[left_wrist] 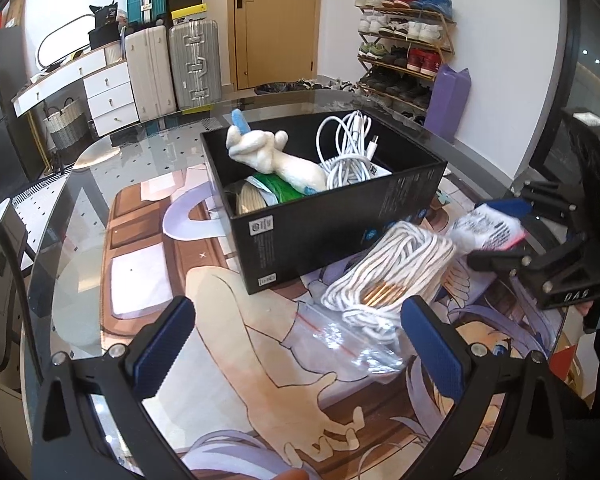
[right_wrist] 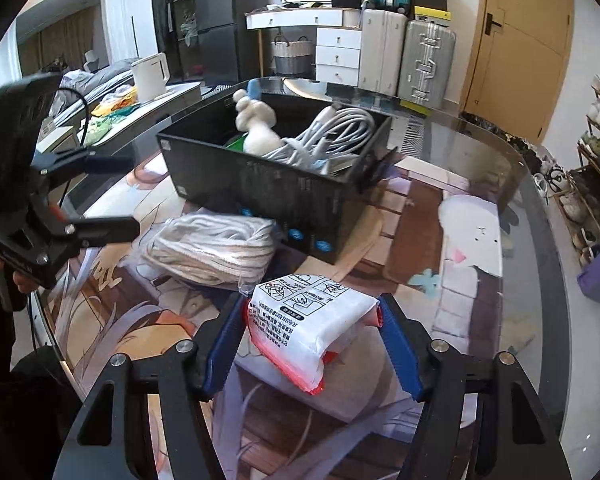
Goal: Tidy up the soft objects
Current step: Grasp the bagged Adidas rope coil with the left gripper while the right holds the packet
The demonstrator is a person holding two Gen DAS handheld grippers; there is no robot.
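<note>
The white printed packet (right_wrist: 312, 320), soft and light by its look, is pinched across its width by the right gripper (right_wrist: 314, 344), just above the tabletop (right_wrist: 472, 280) before the black box (right_wrist: 268, 184). Left gripper (left_wrist: 296, 344) gapes empty beside the bagged rope (left_wrist: 384, 276).

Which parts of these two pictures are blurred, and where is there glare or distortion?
Left wrist view: the white printed plastic packet looks smeared; the glass table edge curves from the fisheye. Right wrist view: the black cardboard box looks soft; the glass rim reflects pale glare.
</note>
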